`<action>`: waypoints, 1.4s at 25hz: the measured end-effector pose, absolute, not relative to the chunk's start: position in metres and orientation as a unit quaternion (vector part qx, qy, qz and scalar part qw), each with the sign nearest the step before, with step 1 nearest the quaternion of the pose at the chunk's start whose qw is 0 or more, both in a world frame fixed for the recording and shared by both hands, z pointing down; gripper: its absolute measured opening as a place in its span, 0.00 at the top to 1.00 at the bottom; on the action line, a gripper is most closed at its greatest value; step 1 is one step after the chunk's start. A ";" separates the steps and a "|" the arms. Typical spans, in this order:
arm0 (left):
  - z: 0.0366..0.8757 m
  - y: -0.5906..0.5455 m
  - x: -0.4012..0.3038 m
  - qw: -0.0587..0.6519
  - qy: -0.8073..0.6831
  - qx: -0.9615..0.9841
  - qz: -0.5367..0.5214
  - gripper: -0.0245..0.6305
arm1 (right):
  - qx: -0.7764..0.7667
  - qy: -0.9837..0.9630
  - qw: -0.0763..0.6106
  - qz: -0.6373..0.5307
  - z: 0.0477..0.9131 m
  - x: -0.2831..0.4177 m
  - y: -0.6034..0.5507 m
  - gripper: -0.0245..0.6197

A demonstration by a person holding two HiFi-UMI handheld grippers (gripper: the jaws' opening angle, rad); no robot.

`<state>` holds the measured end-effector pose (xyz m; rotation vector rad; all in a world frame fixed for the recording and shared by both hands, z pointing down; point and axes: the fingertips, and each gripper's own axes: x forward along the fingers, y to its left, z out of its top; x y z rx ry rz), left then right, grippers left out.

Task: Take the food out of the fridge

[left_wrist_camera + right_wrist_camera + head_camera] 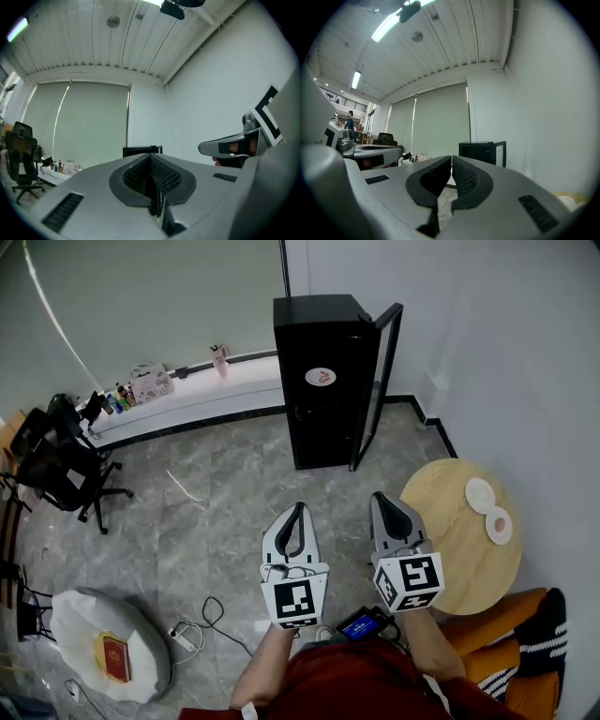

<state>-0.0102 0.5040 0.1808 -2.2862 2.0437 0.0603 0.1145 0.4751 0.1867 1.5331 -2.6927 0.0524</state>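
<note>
The black fridge (323,381) stands against the far wall with its glass door (380,381) swung open to the right. Its inside is hidden from me, so no food shows in it. My left gripper (300,508) and right gripper (380,495) hang side by side over the marble floor, well short of the fridge, both shut and empty. In the left gripper view the jaws (151,157) meet, with the fridge (143,150) small beyond them. In the right gripper view the gripper (451,158) points toward the fridge (480,151) and its open door (500,153).
A round wooden table (450,549) with two small plates (480,493) stands to my right. An orange seat (506,643) is behind it. Office chairs (56,465), a grey beanbag (108,643) with a red book, floor cables (202,629) and a ledge with bottles (141,390) lie left.
</note>
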 end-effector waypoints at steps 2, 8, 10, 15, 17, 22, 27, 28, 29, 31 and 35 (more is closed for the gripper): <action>0.183 0.498 -0.012 0.035 0.666 -0.745 0.020 0.94 | 0.496 -0.868 0.023 0.019 0.189 0.114 0.468 0.93; 0.190 0.474 -0.022 0.035 0.671 -0.741 0.005 0.94 | 0.489 -0.872 0.024 0.020 0.193 0.103 0.438 0.93; 0.191 0.460 -0.025 0.040 0.676 -0.736 0.014 0.94 | 0.484 -0.874 0.029 0.017 0.197 0.101 0.424 0.93; 0.199 0.421 -0.021 0.033 0.676 -0.736 0.008 0.94 | 0.486 -0.873 0.034 0.020 0.202 0.107 0.384 0.93; 0.200 0.404 -0.019 0.032 0.674 -0.738 -0.007 0.94 | 0.486 -0.873 0.033 0.022 0.202 0.109 0.366 0.93; 0.195 0.358 -0.014 0.031 0.680 -0.732 0.028 0.94 | 0.482 -0.875 0.038 0.029 0.207 0.114 0.325 0.93; 0.196 0.312 -0.007 0.028 0.681 -0.731 0.032 0.94 | 0.484 -0.873 0.041 0.043 0.215 0.123 0.278 0.93; 0.197 0.303 -0.006 0.027 0.681 -0.731 0.031 0.94 | 0.485 -0.872 0.041 0.045 0.216 0.125 0.269 0.93; 0.197 0.295 -0.005 0.027 0.681 -0.731 0.029 0.94 | 0.486 -0.872 0.040 0.046 0.217 0.127 0.260 0.93; 0.199 0.278 -0.003 0.028 0.680 -0.733 0.017 0.94 | 0.487 -0.871 0.039 0.048 0.217 0.129 0.243 0.93; 0.198 0.243 0.005 0.029 0.680 -0.732 0.015 0.94 | 0.489 -0.870 0.037 0.053 0.219 0.139 0.210 0.93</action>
